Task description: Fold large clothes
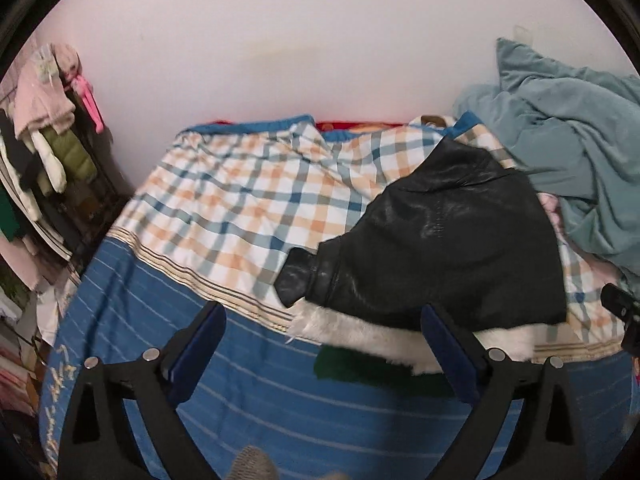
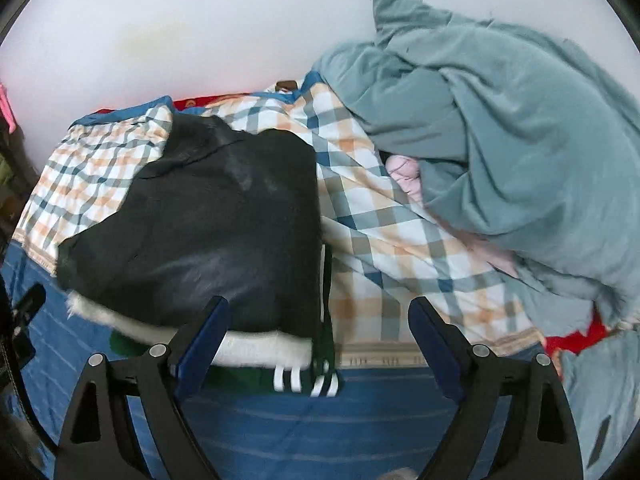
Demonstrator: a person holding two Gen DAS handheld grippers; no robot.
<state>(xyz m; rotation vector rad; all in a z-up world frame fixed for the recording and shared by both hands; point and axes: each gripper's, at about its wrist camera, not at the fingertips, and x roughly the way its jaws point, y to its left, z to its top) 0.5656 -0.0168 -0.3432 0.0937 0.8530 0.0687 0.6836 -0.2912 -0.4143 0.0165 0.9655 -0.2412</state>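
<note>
1. Black plastic makes up both tools. The left hand-held gripper [image 1: 322, 320] hangs level above the near part of the bed, its blue-padded fingers [image 1: 198, 354] spread wide with nothing between them.
2. The right hand-held gripper [image 2: 318, 314] is posed the same way, pointing forward and slightly down, its fingers [image 2: 434, 354] likewise wide apart and gripping nothing. Its left finger shows in front of the jacket's near edge; whether it touches the cloth I cannot tell.
3. Below both tools lies a blue striped sheet [image 1: 248, 420] covering the near part of the bed.
4. Just beyond the fingertips sits the black leather jacket [image 2: 208, 220], folded into a compact bundle. Its white fleece lining [image 2: 260, 346] shows along the near edge.
5. A dark green garment with white stripes [image 2: 316, 376] peeks from under the jacket's near right corner.
6. In the left wrist view the jacket [image 1: 448, 240] lies right of centre, with one cuff [image 1: 296, 280] jutting towards the left.
7. The bundle rests partly on the blue sheet and partly on a plaid cover [image 1: 240, 200] in white, orange and blue, which stretches towards the wall.
8. Further right, a rumpled grey-blue quilt [image 2: 500, 140] is heaped against the white wall [image 2: 200, 20], with something pink [image 2: 406, 176] tucked under its edge.
9. At far left, clothes hang on a rack [image 1: 44, 132].
</note>
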